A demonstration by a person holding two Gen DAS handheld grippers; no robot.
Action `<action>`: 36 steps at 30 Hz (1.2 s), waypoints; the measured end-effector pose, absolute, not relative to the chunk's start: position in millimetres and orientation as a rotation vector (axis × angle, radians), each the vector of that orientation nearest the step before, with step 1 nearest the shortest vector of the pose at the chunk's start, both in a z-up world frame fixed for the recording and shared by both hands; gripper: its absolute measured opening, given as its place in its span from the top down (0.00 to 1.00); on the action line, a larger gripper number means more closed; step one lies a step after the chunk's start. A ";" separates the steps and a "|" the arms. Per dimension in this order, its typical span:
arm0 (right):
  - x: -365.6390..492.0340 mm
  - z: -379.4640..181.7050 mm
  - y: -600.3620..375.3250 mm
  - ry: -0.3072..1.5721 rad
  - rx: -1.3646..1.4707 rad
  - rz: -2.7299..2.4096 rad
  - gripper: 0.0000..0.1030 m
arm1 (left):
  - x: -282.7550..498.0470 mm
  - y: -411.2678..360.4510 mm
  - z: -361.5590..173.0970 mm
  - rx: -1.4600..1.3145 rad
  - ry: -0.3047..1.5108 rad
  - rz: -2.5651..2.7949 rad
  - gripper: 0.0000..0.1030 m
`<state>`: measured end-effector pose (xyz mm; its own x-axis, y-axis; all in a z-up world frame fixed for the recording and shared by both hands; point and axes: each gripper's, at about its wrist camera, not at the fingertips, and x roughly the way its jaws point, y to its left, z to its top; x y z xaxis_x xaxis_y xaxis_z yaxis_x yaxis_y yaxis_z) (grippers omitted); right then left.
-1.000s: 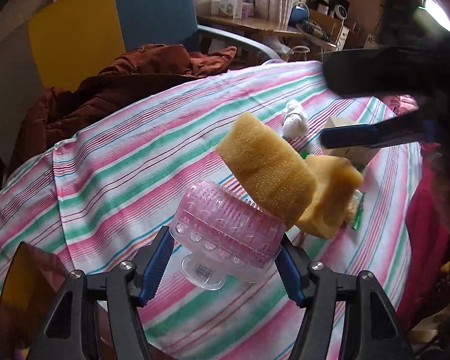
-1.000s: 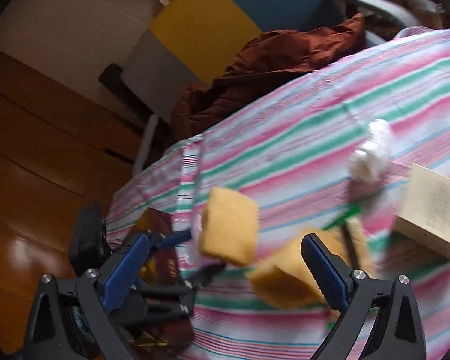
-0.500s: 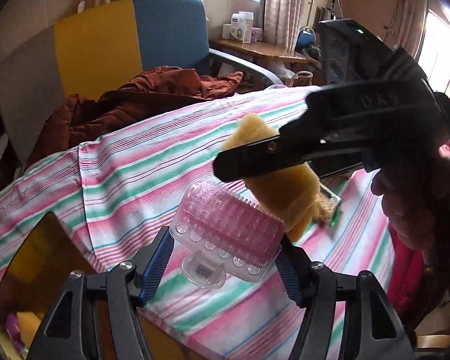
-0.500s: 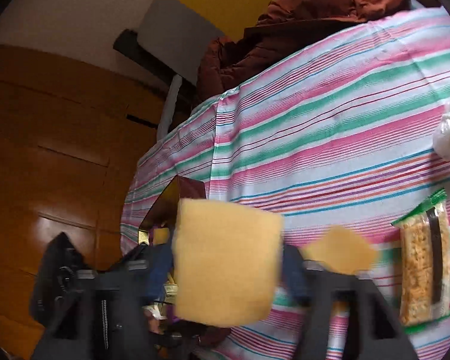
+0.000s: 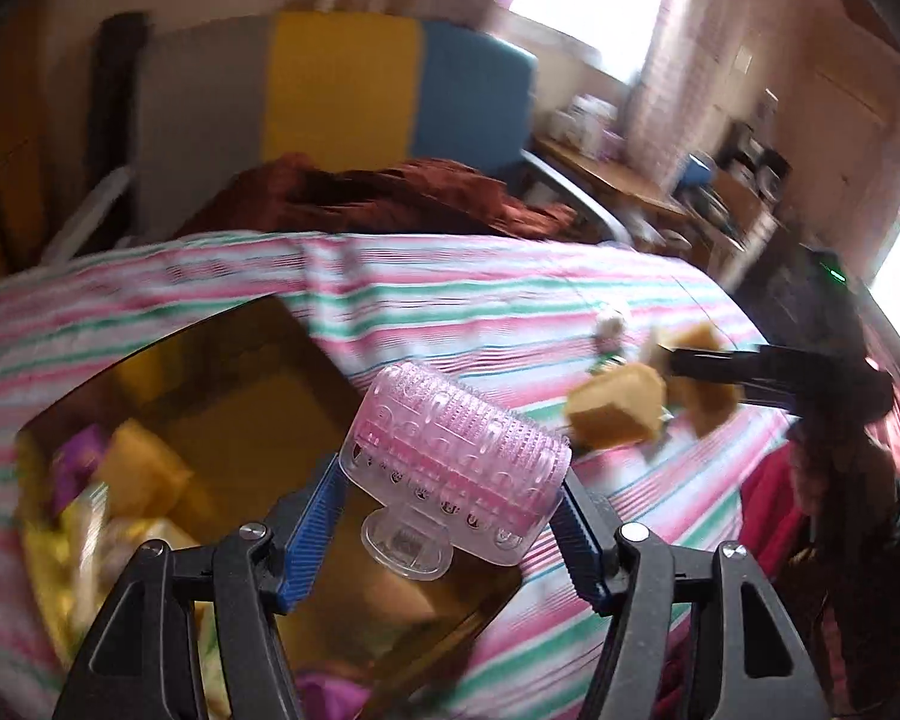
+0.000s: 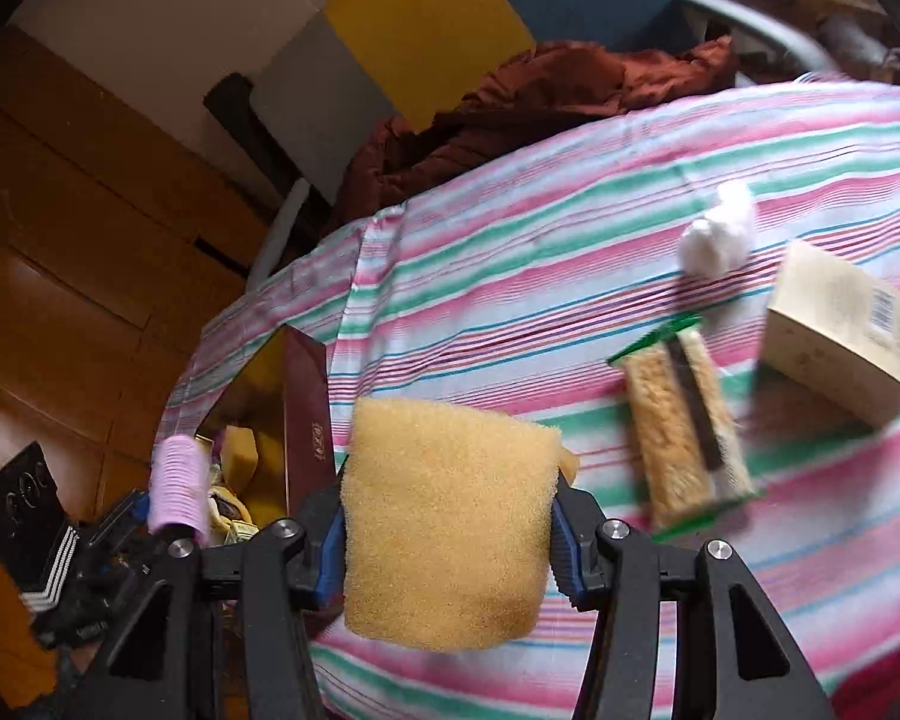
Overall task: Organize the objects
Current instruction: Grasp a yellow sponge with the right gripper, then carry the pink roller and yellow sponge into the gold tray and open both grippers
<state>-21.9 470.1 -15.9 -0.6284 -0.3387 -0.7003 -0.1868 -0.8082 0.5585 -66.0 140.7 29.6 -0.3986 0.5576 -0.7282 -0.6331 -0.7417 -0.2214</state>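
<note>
While the left gripper (image 5: 450, 531) clamps a pink massage brush (image 5: 459, 468) over the box (image 5: 222, 384), the right gripper's (image 6: 447, 531) jaws squeeze a yellow sponge (image 6: 450, 516).

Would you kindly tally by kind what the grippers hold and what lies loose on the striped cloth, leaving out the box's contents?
Yellow sponge: 2 (one in right gripper, one peeking behind it)
Pink brush, in left gripper: 1
White wad: 1
Green snack pack: 1
Cream carton: 1
Total: 6
</note>
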 end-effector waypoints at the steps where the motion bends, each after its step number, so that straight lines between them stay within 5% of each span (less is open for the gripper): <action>1: -16.0 -10.2 468.7 -0.919 1.281 -2.619 0.48 | -66.6 122.8 29.4 -1.086 0.078 2.194 0.35; 13: 9.9 41.5 406.9 -0.405 1.213 -2.940 0.46 | -62.3 -12.1 10.8 -1.137 -0.263 2.398 0.35; 23: 35.0 52.1 397.1 -0.535 1.138 -2.864 0.46 | -74.4 -24.8 19.2 -1.049 -0.413 2.354 0.35; 36: -21.3 15.0 273.6 -0.317 1.215 -2.584 0.46 | -87.2 25.2 28.3 -1.012 -0.186 2.402 0.35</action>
